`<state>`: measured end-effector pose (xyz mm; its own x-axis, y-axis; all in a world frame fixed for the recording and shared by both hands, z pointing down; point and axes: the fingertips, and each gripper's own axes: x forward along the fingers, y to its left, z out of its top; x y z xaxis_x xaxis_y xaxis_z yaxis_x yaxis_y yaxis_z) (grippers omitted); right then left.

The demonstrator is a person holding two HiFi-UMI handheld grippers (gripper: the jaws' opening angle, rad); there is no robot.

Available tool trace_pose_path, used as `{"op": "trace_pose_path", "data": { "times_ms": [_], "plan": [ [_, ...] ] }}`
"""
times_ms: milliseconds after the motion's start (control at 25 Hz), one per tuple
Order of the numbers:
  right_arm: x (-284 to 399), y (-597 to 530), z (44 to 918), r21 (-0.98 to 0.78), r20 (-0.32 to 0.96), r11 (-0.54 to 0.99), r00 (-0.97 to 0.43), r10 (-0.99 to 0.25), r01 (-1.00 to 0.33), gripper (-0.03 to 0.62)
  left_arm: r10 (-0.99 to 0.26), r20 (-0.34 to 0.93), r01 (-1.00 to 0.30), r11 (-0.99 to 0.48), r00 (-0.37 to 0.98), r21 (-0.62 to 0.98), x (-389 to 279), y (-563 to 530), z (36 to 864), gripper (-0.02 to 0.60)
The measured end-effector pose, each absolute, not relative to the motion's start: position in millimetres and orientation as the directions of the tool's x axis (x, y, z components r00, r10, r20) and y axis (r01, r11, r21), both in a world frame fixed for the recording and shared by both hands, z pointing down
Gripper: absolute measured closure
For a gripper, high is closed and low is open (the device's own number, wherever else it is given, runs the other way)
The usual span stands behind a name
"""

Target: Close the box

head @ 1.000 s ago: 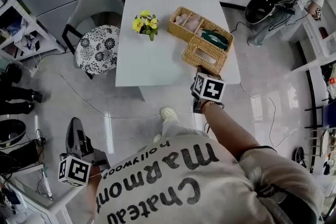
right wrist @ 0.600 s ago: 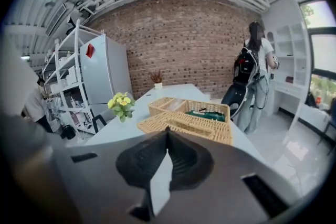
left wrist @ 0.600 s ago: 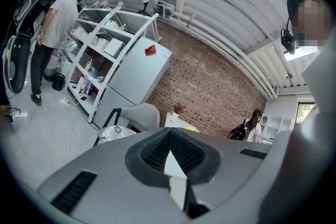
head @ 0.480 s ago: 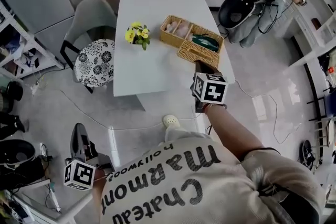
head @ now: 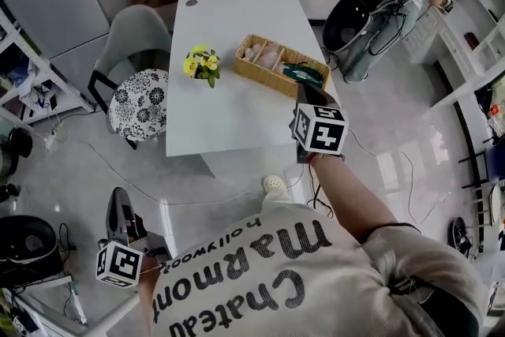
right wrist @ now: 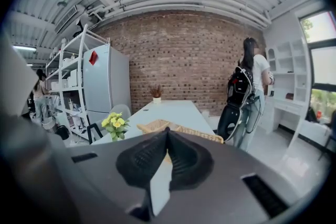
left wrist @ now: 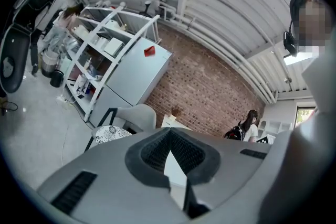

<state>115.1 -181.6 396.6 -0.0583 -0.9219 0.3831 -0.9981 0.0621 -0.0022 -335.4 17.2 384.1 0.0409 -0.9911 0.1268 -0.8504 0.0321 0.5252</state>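
Wicker box [head: 282, 67] is sitting by the white table's [head: 229, 28] edge, right gripper [head: 306, 93] hanging near it, left gripper [head: 118, 205] over open floor [head: 158, 162], both with jaws pressed together.

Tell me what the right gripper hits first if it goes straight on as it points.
Probably the wicker box on the white table, dead ahead of the shut right gripper; how far off is unclear.

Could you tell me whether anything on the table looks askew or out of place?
Only the wicker box: it sits skewed to the table's edges, near the right side, its compartments uncovered. Nothing looks spilled or damaged.
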Motion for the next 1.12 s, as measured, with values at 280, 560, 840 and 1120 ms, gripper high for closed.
{"op": "trace_pose_path", "data": {
  "times_ms": [280,560,840,1120],
  "plan": [
    [133,-210,376,0.022,0.348,0.097,-0.083,-0.934,-0.995,0.585,-0.990,0.135,-0.847,0.032,0.048,0.531,-311,-13,387,0.581],
    [155,-245,367,0.018,0.332,0.121,-0.108,-0.937,-0.992,0.585,-0.988,0.151,-0.848,0.055,0.030,0.527,-289,-41,388,0.581],
    [176,-271,368,0.017,0.327,0.133,-0.120,-0.937,-0.991,0.585,-0.986,0.165,-0.853,0.076,0.011,0.516,-269,-59,382,0.581],
    [193,-297,379,-0.005,0.341,0.127,-0.122,-0.932,-0.992,0.585,-0.986,0.164,-0.855,0.096,-0.013,0.509,-262,-77,381,0.581]
  ]
}}
